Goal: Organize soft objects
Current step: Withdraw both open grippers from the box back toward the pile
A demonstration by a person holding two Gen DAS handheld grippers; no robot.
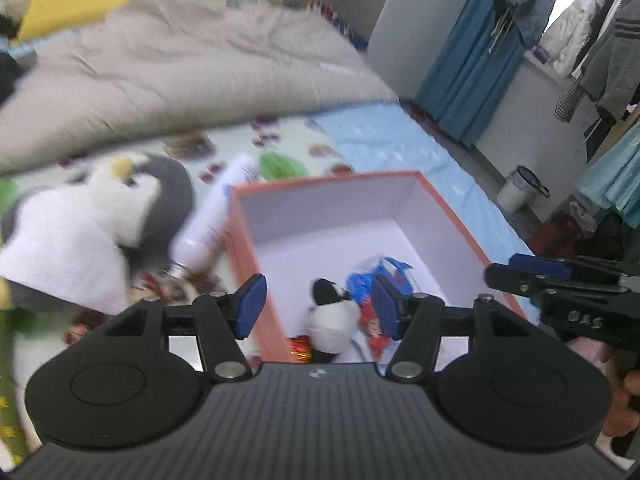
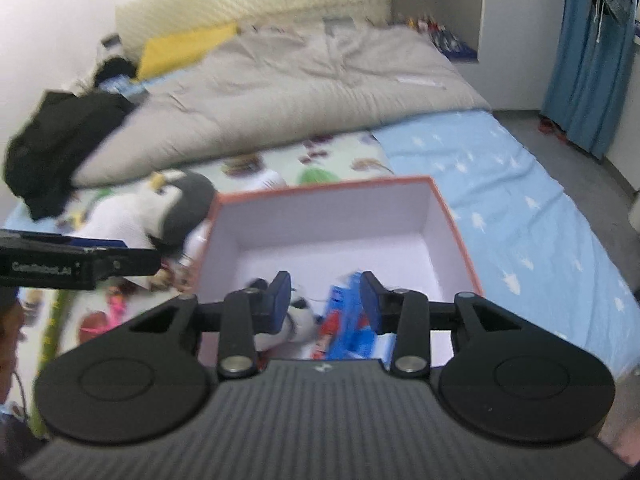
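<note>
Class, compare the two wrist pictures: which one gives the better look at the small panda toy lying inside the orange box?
The left wrist view: the small panda toy shows between the open left gripper fingers, head and white body visible inside the orange box. In the right wrist view, the right gripper's finger covers much of the toy.

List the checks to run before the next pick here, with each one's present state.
1. Left gripper jaws open and empty: ok.
2. Right gripper jaws open and empty: ok.
3. Box has free room at its far end: ok.
4. Small panda plush already inside the box: ok.
5. Big penguin plush in the box: not ok, outside, left of it.
6. White bottle clear of the penguin plush: cannot tell, blurred.
</note>
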